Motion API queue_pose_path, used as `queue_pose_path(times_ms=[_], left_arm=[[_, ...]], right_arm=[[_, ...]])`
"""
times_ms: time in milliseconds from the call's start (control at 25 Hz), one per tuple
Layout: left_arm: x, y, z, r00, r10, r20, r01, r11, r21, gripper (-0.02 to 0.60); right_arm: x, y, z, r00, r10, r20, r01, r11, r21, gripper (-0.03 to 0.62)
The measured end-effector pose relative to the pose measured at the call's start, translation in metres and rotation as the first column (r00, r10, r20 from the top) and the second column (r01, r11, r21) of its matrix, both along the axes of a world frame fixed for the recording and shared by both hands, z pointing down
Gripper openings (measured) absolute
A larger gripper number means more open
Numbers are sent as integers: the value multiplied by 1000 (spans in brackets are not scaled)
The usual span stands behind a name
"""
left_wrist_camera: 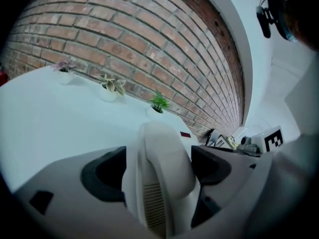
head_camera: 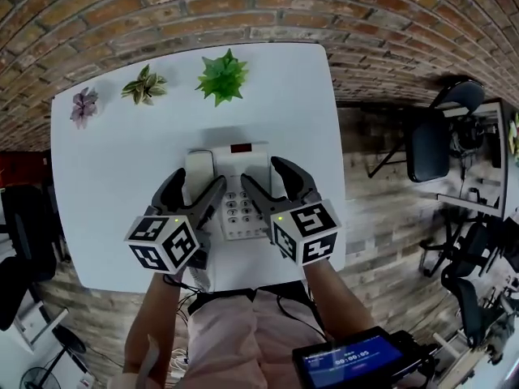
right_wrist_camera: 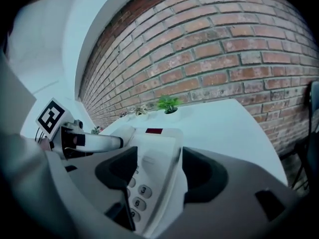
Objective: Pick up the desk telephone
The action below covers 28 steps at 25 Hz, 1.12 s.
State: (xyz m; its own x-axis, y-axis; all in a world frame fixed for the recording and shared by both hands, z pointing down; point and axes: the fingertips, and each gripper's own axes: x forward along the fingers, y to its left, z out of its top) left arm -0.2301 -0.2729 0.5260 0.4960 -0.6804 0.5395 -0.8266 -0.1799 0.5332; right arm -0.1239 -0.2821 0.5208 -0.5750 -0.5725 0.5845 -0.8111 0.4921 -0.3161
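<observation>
Desk telephone (head_camera: 242, 162) straddled by left claw (head_camera: 201, 177), right claw (head_camera: 261, 173)

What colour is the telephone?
The desk telephone is white; the head view shows it best.

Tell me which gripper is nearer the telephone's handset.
Left. The left gripper straddles the handset with open fingers; the right gripper sits beside it, astride the keypad side.

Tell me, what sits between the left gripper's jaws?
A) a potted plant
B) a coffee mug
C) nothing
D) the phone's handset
D: in its own view, the left gripper has the white handset standing between its parted jaws.
</observation>
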Motion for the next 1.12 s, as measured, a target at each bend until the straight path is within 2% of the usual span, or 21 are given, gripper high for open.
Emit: queue_pose_path(times_ms=[200, 320, 560, 680, 840, 1040, 1120], left_arm=[[7, -2, 8, 991, 24, -129, -30, 998, -47, 410], [12, -2, 13, 974, 29, -225, -50, 995, -89, 410], [20, -4, 18, 937, 85, -338, -142, 979, -145, 428], [22, -5, 19, 935, 103, -339, -161, 976, -148, 434], [20, -4, 16, 946, 104, -307, -147, 982, -120, 425], [17, -1, 7, 958, 105, -265, -122, 991, -48, 412], [16, 1, 1, 963, 103, -249, -108, 994, -5, 408]], right_arm=[[-5, 0, 11, 999, 5, 40, -2, 998, -60, 298], [-5, -1, 13, 998, 8, 64, -2, 995, -95, 302], [-8, -2, 20, 990, 5, 139, 24, 978, -206, 310], [-8, -3, 22, 987, -13, 157, 49, 973, -227, 316], [-9, -2, 22, 986, -34, 163, 70, 973, -221, 318], [-10, -1, 17, 984, -59, 169, 90, 980, -177, 327], [-10, -1, 17, 978, -64, 198, 101, 978, -183, 355]])
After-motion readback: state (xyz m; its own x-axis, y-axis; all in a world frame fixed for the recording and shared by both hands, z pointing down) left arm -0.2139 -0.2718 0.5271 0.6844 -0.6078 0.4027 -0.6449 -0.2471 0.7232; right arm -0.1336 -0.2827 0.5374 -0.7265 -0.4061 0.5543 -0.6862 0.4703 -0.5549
